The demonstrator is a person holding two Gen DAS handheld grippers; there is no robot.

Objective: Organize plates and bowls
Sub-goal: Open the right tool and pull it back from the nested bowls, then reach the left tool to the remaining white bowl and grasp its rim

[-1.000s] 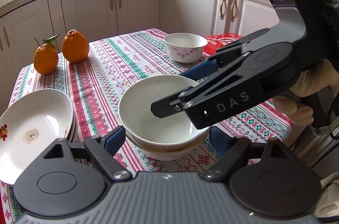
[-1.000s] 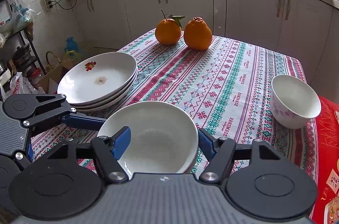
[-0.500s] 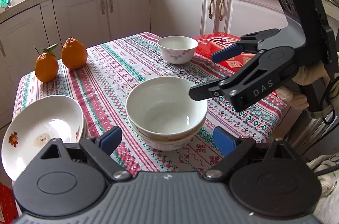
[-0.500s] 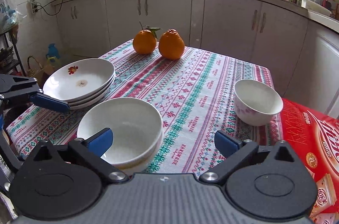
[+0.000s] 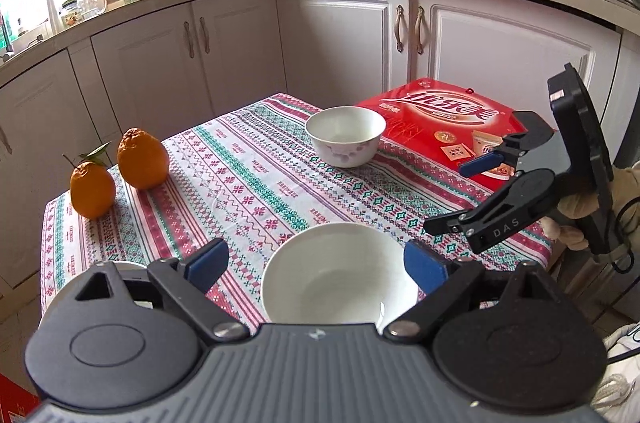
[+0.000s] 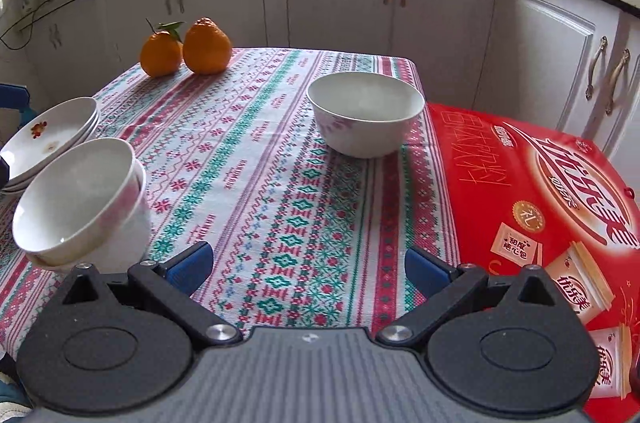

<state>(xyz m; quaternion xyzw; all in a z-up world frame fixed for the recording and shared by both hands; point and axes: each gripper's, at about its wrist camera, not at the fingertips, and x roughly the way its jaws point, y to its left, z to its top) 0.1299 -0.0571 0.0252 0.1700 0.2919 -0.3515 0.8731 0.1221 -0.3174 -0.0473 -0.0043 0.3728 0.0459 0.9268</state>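
Two white bowls sit nested in a stack (image 5: 340, 275) (image 6: 80, 203) near the table's front edge. My left gripper (image 5: 316, 265) hovers above the stack; its jaws are opening, and the blue pads stand clear of the top bowl's rim on either side. My right gripper (image 6: 307, 267) (image 5: 456, 195) is open over bare tablecloth, to the right of the stack, with nothing between its fingers. A single white bowl with pink flowers (image 6: 366, 113) (image 5: 346, 135) stands farther back, ahead of the right gripper. A stack of white plates (image 6: 52, 135) lies at the left edge.
Two oranges (image 6: 186, 49) (image 5: 120, 175) rest at the table's far left corner. A flat red box (image 6: 540, 203) (image 5: 440, 119) lies at the table's right side, next to the single bowl. Kitchen cabinets surround the table. A gloved hand (image 5: 576, 207) holds the right gripper.
The right gripper let go of the top bowl, opened wide and swung right toward the single bowl. The left gripper rose above the stack and its jaws widened.
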